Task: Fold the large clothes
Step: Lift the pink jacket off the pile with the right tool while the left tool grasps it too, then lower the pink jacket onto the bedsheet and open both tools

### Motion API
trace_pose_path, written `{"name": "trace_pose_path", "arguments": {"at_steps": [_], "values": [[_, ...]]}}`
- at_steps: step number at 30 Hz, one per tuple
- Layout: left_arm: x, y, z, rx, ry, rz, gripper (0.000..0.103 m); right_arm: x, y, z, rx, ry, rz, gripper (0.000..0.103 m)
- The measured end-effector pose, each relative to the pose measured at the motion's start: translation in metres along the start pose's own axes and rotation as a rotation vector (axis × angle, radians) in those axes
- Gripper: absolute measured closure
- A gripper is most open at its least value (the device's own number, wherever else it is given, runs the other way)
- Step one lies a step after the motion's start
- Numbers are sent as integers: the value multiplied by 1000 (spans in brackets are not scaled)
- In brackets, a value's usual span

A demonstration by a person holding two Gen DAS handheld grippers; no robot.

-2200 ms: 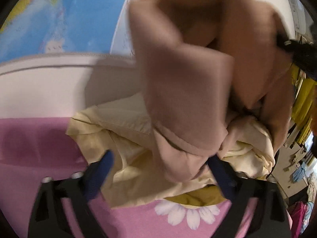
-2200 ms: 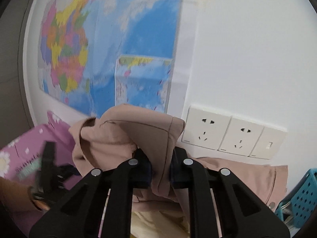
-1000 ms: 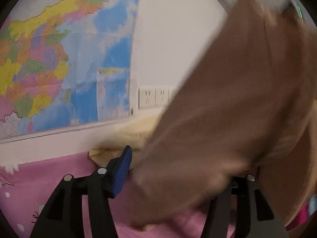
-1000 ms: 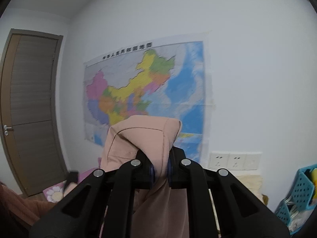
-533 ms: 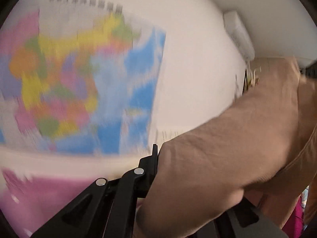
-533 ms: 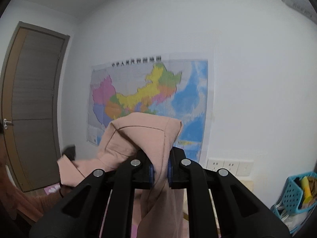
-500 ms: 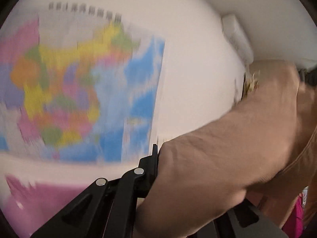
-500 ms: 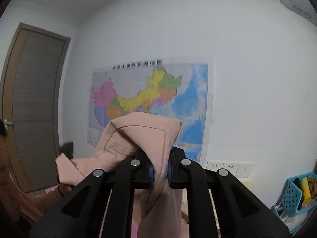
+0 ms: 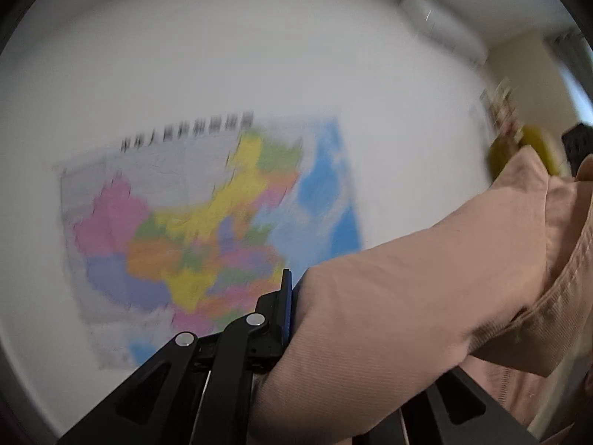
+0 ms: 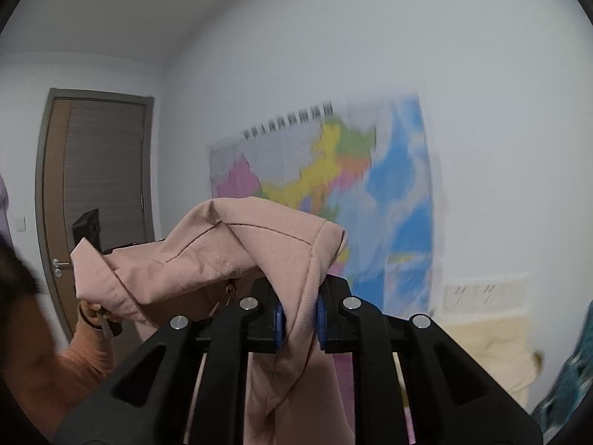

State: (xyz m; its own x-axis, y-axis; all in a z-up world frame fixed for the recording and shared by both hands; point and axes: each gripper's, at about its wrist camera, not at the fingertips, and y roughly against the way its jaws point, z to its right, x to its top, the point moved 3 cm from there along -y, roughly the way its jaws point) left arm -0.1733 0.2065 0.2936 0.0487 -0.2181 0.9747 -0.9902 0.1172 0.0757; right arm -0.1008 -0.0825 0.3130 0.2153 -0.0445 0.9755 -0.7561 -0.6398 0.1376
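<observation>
We hold pink garment (image 10: 259, 256) aloft, right tongs (image 10: 298, 319) clamped on edge fold, left tongs (image 9: 355, 333) pinching far end at 9 o'clock; fabric stretched between, likely to shake flat before folding.

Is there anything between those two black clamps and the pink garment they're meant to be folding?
Nothing visible. The right gripper is shut directly on a fold of the pink garment, cloth pinched between its blue pads. The left gripper also has the garment bunched against its blue pad, though cloth hides its other finger.
</observation>
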Motion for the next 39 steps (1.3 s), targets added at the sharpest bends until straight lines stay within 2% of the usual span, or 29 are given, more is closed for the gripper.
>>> {"name": "trace_pose_path", "arguments": {"at_steps": [3, 6, 9, 13, 15, 20, 22, 23, 25, 27, 28, 29, 30, 31, 33, 37, 39], "values": [[-41, -72, -25, 21, 76, -209, 97, -31, -78, 38, 13, -102, -133, 90], [-114, -161, -49, 73, 136, -443, 97, -81, -169, 77, -14, -172, -281, 90], [-186, -227, -67, 69, 215, -622, 97, -139, -244, 108, -48, -240, -422, 90], [-259, -283, -81, 60, 281, -778, 98, -212, -306, 140, -98, -309, -592, 90], [-286, -308, -91, 44, 333, -839, 98, -238, -329, 158, -120, -345, -646, 90], [-310, -343, -106, -21, 416, -907, 96, -250, -357, 190, -159, -414, -686, 90], [-316, -364, -111, -44, 455, -942, 92, -260, -368, 209, -185, -496, -712, 90], [-320, -370, -109, -54, 461, -960, 89, -265, -371, 218, -210, -525, -724, 88], [-336, -387, -114, -46, 495, -1011, 72, -276, -379, 231, -249, -562, -746, 84], [-357, -398, -122, -46, 552, -1105, 69, -280, -380, 231, -264, -552, -754, 70], [-362, -400, -125, -51, 580, -1117, 68, -277, -377, 227, -253, -534, -743, 68], [-363, -398, -129, -63, 600, -1113, 67, -272, -372, 220, -252, -483, -730, 63], [-360, -392, -132, -92, 612, -1086, 61, -268, -368, 215, -261, -432, -722, 58], [-355, -385, -133, -120, 605, -1053, 59, -263, -361, 209, -274, -365, -714, 55], [-341, -370, -131, -165, 553, -996, 53, -254, -343, 194, -262, -278, -699, 41], [-333, -353, -117, -218, 459, -968, 49, -262, -322, 173, -248, -147, -752, 36], [-333, -351, -114, -209, 434, -966, 49, -277, -313, 167, -258, -111, -798, 36]]}}
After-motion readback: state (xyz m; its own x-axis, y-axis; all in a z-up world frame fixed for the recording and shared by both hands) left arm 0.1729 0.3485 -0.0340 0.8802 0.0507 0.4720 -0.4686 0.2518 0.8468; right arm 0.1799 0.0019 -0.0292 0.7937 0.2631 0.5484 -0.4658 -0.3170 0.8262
